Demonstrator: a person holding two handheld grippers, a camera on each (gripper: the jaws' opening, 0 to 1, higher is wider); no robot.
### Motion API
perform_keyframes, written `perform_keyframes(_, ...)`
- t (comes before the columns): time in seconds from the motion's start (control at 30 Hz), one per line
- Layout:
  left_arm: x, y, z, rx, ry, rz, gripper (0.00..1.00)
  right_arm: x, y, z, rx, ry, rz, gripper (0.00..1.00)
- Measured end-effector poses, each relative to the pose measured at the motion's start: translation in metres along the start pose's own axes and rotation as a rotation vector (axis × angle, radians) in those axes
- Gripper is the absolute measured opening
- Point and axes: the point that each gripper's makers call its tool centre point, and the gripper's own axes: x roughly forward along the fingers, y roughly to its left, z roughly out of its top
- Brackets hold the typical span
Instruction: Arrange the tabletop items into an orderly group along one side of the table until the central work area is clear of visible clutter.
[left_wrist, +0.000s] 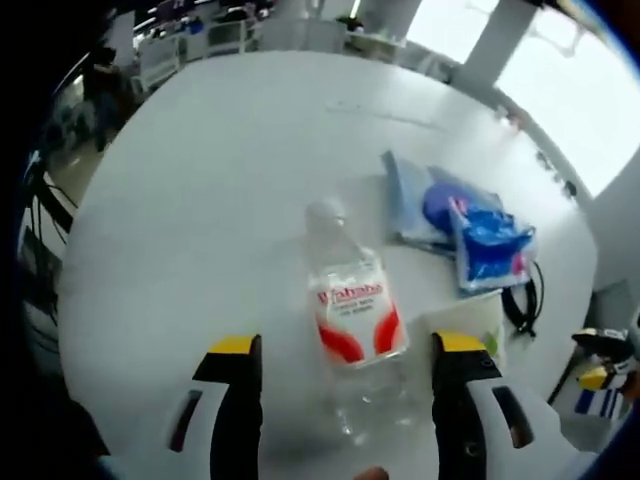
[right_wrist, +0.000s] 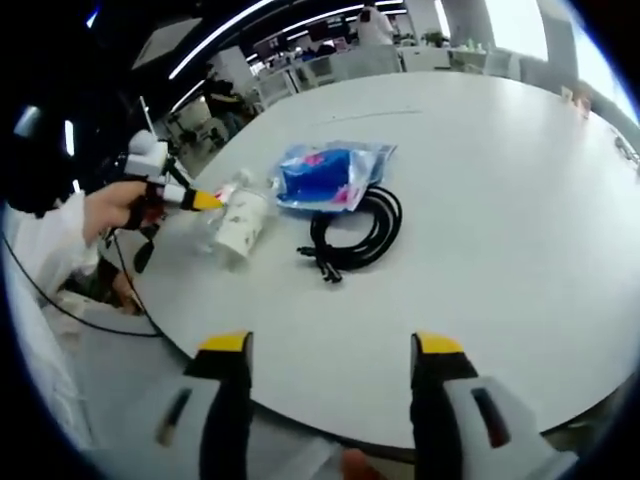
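Note:
A clear plastic bottle (left_wrist: 350, 310) with a red and white label lies on the white table (left_wrist: 200, 180), cap pointing away. My left gripper (left_wrist: 345, 350) stands open around its lower half, one jaw on each side with gaps showing. In the right gripper view the bottle (right_wrist: 238, 222) lies at the table's left edge, with the left gripper's yellow tip (right_wrist: 205, 200) against it. A blue packet (left_wrist: 488, 248) on a clear bag (left_wrist: 415, 200) lies right of the bottle. The packet (right_wrist: 330, 175) touches a coiled black cable (right_wrist: 350, 235). My right gripper (right_wrist: 330, 350) hangs open over the near table edge, holding nothing.
A pale, boxy item (left_wrist: 468, 318) sits just behind my left gripper's right jaw. The black cable (left_wrist: 522, 298) lies near the table edge. A hand in a white sleeve (right_wrist: 95, 215) holds the left gripper. Wide bare tabletop (right_wrist: 500, 180) stretches right. Office desks stand beyond.

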Motion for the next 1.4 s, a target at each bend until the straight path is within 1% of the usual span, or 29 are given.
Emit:
perform_keyframes(0.3, 0.009, 0.0, -0.004, 0.021, 0.032, 0.009, 0.64, 0.003, 0.001, -0.001, -0.001, 0.013, 0.01, 0.62)
perform_keyframes(0.4, 0.013, 0.001, 0.001, -0.004, 0.01, 0.022, 0.65, 0.005, 0.002, -0.001, -0.004, 0.015, 0.017, 0.62)
perform_keyframes(0.47, 0.017, 0.001, 0.001, -0.016, 0.009, 0.033, 0.66, 0.006, 0.003, -0.001, -0.007, 0.022, 0.022, 0.62)
perform_keyframes(0.57, 0.02, 0.001, 0.0, 0.012, 0.016, 0.061, 0.65, 0.007, 0.004, -0.002, -0.009, 0.028, 0.028, 0.62)
perform_keyframes(0.6, 0.021, -0.001, 0.0, 0.005, 0.012, 0.053, 0.65, 0.007, 0.004, -0.002, -0.009, 0.028, 0.03, 0.62)
perform_keyframes(0.67, 0.022, -0.001, 0.001, 0.028, 0.005, 0.053, 0.64, 0.007, 0.004, -0.001, -0.008, 0.027, 0.032, 0.62)
perform_keyframes(0.7, 0.022, -0.002, 0.0, 0.026, 0.008, 0.05, 0.64, 0.008, 0.004, -0.001, -0.008, 0.026, 0.033, 0.62)
perform_keyframes(0.77, 0.022, 0.0, 0.0, 0.034, 0.002, 0.063, 0.63, 0.008, 0.005, -0.001, -0.011, 0.026, 0.036, 0.62)
perform_keyframes(0.9, 0.023, -0.002, 0.0, 0.035, -0.008, 0.068, 0.62, 0.008, 0.006, -0.001, -0.019, 0.027, 0.04, 0.62)
perform_keyframes(0.97, 0.024, -0.003, 0.001, 0.04, -0.007, 0.063, 0.6, 0.007, 0.007, 0.0, -0.018, 0.022, 0.04, 0.62)
perform_keyframes(1.03, 0.024, -0.004, 0.001, 0.033, -0.007, 0.053, 0.55, 0.007, 0.007, 0.001, -0.02, 0.02, 0.04, 0.62)
perform_keyframes(1.07, 0.024, -0.01, 0.0, 0.024, -0.005, 0.022, 0.5, 0.006, 0.007, 0.0, -0.02, 0.02, 0.04, 0.62)
perform_keyframes(1.1, 0.025, -0.019, 0.0, 0.004, -0.007, -0.027, 0.46, 0.006, 0.007, 0.0, -0.02, 0.019, 0.04, 0.62)
perform_keyframes(1.13, 0.024, -0.008, 0.003, 0.009, -0.027, 0.026, 0.43, 0.006, 0.007, 0.0, -0.02, 0.019, 0.041, 0.62)
perform_keyframes(1.2, 0.023, -0.011, 0.001, 0.003, -0.016, 0.01, 0.43, 0.006, 0.007, -0.002, -0.018, 0.021, 0.04, 0.62)
perform_keyframes(1.4, 0.024, -0.01, 0.001, -0.007, -0.006, 0.012, 0.42, 0.005, 0.008, -0.004, -0.017, 0.019, 0.041, 0.62)
